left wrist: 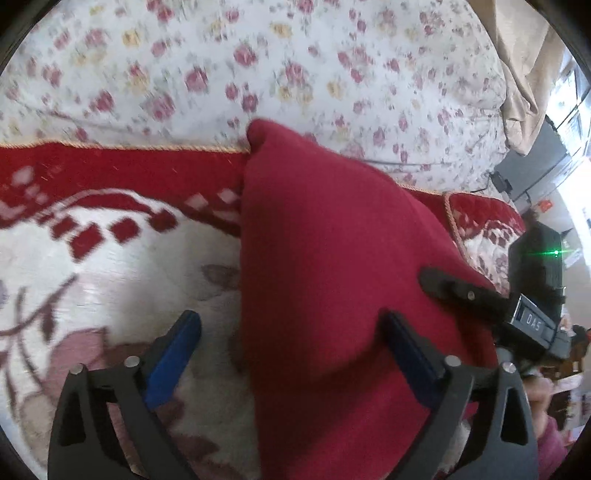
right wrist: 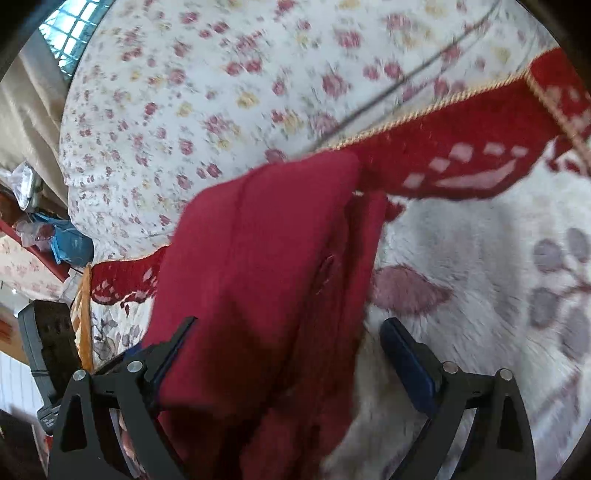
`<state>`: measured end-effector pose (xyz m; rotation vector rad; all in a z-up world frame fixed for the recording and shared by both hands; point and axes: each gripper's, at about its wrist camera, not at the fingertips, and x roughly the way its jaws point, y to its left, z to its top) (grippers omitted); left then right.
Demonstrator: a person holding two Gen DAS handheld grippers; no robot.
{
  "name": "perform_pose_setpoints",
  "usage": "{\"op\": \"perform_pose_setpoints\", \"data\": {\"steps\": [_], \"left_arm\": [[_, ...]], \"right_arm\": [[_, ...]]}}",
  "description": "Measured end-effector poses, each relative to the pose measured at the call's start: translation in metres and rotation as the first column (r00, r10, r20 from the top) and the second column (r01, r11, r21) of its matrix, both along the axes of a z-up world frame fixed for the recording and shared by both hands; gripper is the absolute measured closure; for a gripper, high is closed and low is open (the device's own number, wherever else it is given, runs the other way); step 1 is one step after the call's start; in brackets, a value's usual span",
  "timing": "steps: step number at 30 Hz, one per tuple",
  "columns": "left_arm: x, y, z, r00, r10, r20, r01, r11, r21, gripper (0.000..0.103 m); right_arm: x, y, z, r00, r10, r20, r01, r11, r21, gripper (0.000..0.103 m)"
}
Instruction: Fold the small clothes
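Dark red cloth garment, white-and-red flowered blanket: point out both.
Dark red cloth garment (left wrist: 332,258), left wrist view, middle of the fabric.
White-and-red flowered blanket (right wrist: 480,251), right wrist view, bare white pile right of the garment.

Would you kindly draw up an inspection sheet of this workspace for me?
Surface: plush white blanket with red border and mauve leaf pattern, beside a white quilt with pink flowers.
Job's things: one dark red knit garment, bunched, lying partly on the blanket; not yet flat.
Clutter: blue bag and oddments at the far left edge of the right view.
Grippers: left hand-held gripper open, garment between its fingers, not pinched; right hand-held gripper open, garment between its fingers too.
Cables: thin dark cord across the quilt.
Surroundings: beige curtain, window; black device with green light.
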<state>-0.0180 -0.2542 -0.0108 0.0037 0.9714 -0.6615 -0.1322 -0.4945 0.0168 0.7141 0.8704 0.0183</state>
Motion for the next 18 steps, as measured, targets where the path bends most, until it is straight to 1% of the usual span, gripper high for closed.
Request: {"op": "perform_pose_setpoints", "data": {"steps": [2,3,4,5,7,8,10,12,15,16,17,18], "left_arm": [[0.002,-0.005,-0.004,1.0,-0.014,-0.008,0.014,1.0,-0.007,0.003],[0.001,-0.008,-0.003,0.999,-0.032,0.004,0.032,0.999,-0.007,0.003],[-0.002,-0.011,-0.003,0.999,-0.052,0.004,0.052,0.999,-0.009,0.012],[-0.004,-0.014,-0.002,0.997,-0.08,-0.006,0.08,0.997,-0.02,0.024],[-0.014,-0.016,0.007,0.996,-0.08,0.027,0.08,0.997,0.01,0.032],[-0.019,-0.016,0.012,0.995,-0.088,0.04,0.087,0.996,0.019,0.039],[-0.031,-0.01,0.025,0.994,-0.097,0.046,0.096,0.995,0.017,0.042],[-0.047,0.001,0.039,0.994,-0.099,0.05,0.1,0.995,-0.012,0.042],[-0.076,0.022,0.054,0.994,-0.087,0.06,0.087,0.996,0.0,0.042],[-0.086,0.029,0.055,0.994,-0.083,0.072,0.083,0.997,0.001,0.042],[-0.096,0.037,0.053,0.994,-0.071,0.084,0.071,0.998,0.003,0.042],[-0.105,0.045,0.045,0.996,-0.045,0.083,0.043,0.999,0.022,0.041]], "right_arm": [[0.005,0.0,0.0,1.0,0.008,0.013,-0.008,1.0,-0.009,0.006],[0.006,0.001,0.001,0.999,0.017,0.028,-0.017,1.0,-0.004,0.026],[0.007,0.001,0.002,0.999,0.04,0.034,-0.04,0.999,0.022,0.038],[0.008,0.003,0.005,0.999,0.037,0.028,-0.037,0.999,0.019,0.039],[0.007,0.005,0.011,0.998,0.051,0.026,-0.051,0.999,0.003,0.049],[0.005,0.005,0.014,0.998,0.055,0.034,-0.055,0.998,0.015,0.05],[0.0,0.006,0.023,0.997,0.059,0.048,-0.062,0.995,0.074,0.053],[-0.009,0.013,0.035,0.994,0.082,0.07,-0.09,0.989,0.117,0.053],[-0.022,0.032,0.05,0.988,0.144,0.056,-0.15,0.98,0.131,0.053],[-0.027,0.039,0.051,0.984,0.166,0.062,-0.174,0.972,0.158,0.051],[-0.032,0.048,0.049,0.982,0.182,0.055,-0.189,0.97,0.156,0.05],[-0.034,0.056,0.043,0.98,0.195,0.032,-0.198,0.971,0.135,0.046]]}}
